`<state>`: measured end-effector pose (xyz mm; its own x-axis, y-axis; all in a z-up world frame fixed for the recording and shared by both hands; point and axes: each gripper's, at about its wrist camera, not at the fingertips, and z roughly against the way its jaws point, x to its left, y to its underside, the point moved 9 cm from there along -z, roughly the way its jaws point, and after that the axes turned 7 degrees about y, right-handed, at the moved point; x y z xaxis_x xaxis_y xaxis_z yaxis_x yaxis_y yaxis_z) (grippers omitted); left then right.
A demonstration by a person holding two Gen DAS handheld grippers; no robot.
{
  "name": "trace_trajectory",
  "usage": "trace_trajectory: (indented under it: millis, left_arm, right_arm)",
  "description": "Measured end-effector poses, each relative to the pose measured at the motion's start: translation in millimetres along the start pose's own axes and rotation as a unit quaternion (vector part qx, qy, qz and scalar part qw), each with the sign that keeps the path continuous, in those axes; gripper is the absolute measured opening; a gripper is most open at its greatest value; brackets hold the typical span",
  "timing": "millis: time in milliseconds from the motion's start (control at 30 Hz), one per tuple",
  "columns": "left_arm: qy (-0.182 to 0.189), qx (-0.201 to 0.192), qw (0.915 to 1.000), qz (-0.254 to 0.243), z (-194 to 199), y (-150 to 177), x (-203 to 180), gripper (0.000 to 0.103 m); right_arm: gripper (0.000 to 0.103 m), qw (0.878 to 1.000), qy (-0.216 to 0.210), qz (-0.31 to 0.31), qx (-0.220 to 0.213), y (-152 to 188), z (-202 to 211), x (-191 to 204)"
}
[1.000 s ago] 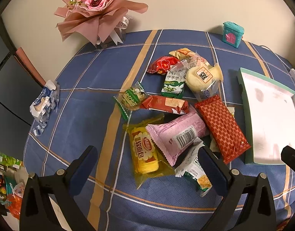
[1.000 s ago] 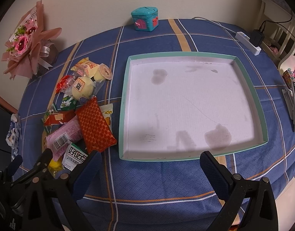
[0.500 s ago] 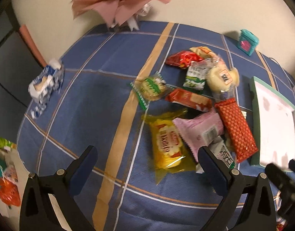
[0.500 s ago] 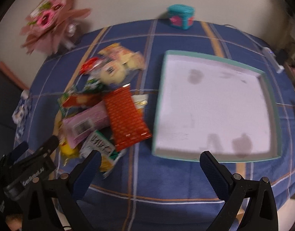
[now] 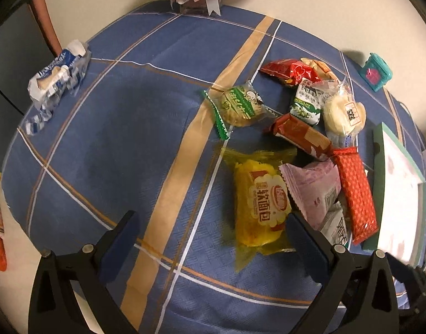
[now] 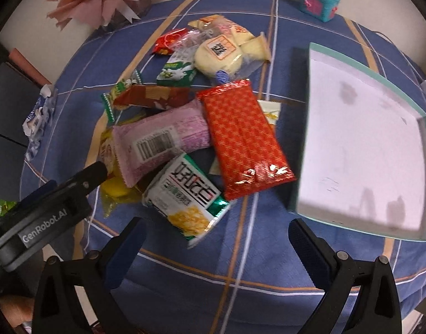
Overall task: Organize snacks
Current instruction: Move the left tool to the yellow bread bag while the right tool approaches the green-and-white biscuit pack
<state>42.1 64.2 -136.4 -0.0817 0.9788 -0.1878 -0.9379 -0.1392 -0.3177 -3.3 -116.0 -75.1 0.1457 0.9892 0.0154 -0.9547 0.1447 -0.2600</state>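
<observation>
Both claws have swung left and dropped closer to the snack pile since a second ago; tray slid toward the right edge of each view. Left claw (image 5: 210, 222) wide, nothing held, hanging low over the blue plaid surface (image 5: 115, 128) with its right finger just beside the yellow bread pack (image 5: 259, 203). Right claw (image 6: 213, 233) also wide and empty, nearest the green-and-white corn snack bag (image 6: 185, 194). Snacks all still heaped on the cloth: pink wrapper (image 6: 160, 142) lying over the yellow pack, red patterned pack (image 6: 240, 136) on top toward the tray. Teal-rimmed tray (image 6: 305, 139) looks bare, just right of the pile.

Step looks like the first pick. Best bet: take a top or outer item, not a buried one. Yellow pack is pinned under the pink one, so dragging it would likely scatter the heap. Pinch across the narrow width, at the bulk not the crimped seal, since film will slip. Left claw body (image 6: 46, 208) sits close by, so keep the arms apart.
</observation>
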Motion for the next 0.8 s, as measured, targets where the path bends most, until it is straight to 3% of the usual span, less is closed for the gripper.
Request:
trace_trajectory:
  millis: [300,367,800]
  left_arm:
    - [0.033,0.009,0.9994,0.003,-12,-12,-12,0.102]
    - [0.043,0.011,0.999,0.005,-14,-13,-14,0.097]
    - [0.065,0.023,0.9969,0.038,-30,-13,-4,0.095]
  right_arm:
    - [0.097,0.998,-0.018,-0.058,-0.002,-14,-12,5]
    - [0.094,0.997,-0.02,-0.068,0.0,-13,-12,1]
    - [0.092,0.994,-0.04,-0.102,0.029,-13,-42,13]
